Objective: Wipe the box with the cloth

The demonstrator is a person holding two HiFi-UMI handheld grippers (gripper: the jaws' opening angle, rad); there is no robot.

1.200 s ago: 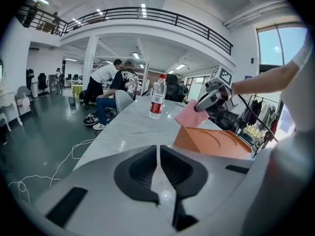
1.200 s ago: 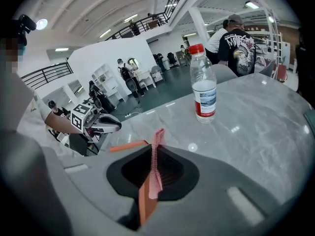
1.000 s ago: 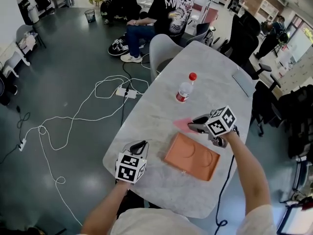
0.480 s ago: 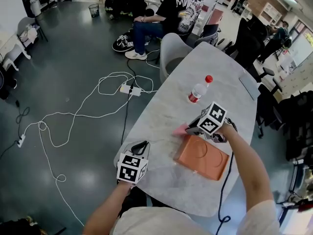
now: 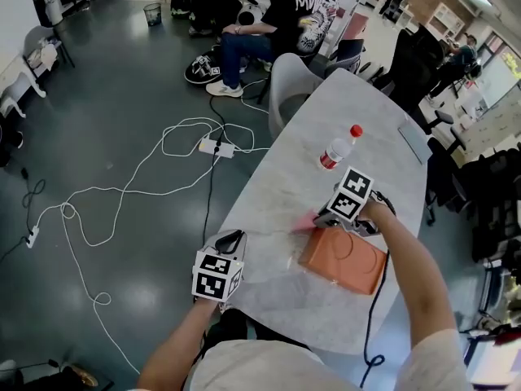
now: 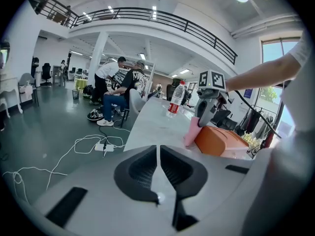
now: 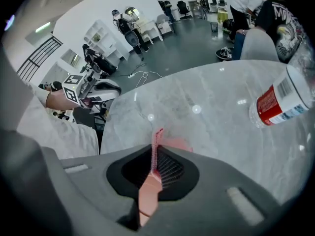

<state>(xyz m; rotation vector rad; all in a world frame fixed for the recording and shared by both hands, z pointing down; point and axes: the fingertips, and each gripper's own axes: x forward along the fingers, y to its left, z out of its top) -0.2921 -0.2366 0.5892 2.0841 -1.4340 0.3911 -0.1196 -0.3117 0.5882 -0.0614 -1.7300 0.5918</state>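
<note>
Flat and orange, with rounded corners and a faint ring marked in the top: the box, lying on the near right part of the pale marbled table, skewed a little to the table's edge. From low on the left, a shallow orange slab with a softly rounded upper face. At its far left corner, the right gripper, jaws pressed onto a thin pink cloth. Cloth hanging down from the jaws as a narrow strip, lower end on the table just beside the box's left end, and apparently touching that end. In the right gripper view, a pink fold pinched upright between the ribbed pads, with a small pink patch spread on the marble just beyond. Well apart from the box, at the table's near left edge, the left gripper, jaws brought together with only a hairline slit between them and nothing held. Farther along the table, beyond the right gripper, a clear bottle with a red cap and red label. On the dark floor to the left, loops of white cable. At the table's far end, a grey chair, and past it a seated person in a black printed shirt.
</note>
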